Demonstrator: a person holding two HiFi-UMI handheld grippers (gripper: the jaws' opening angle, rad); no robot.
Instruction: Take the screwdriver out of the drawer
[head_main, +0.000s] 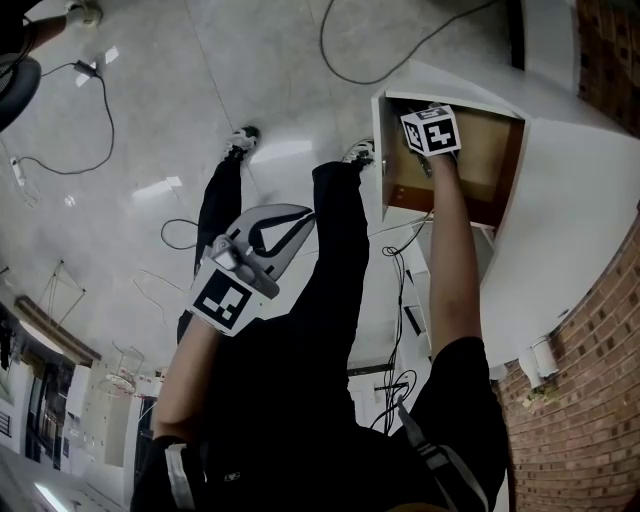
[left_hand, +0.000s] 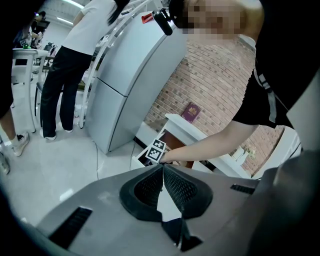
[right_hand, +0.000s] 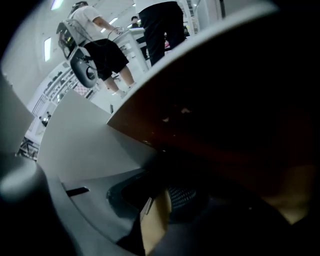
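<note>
Pale floor (head_main: 280, 60), left gripper (head_main: 306, 215) jaws together, right gripper (head_main: 429, 163) in drawer (head_main: 488, 160), jaws indiscernible

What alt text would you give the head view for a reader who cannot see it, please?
From above, a person's right arm reaches the right claw into an open wood-lined drawer of a white cabinet, only its marker cube showing. The left claw hangs shut over dark trousers, above a floor with cables.
</note>
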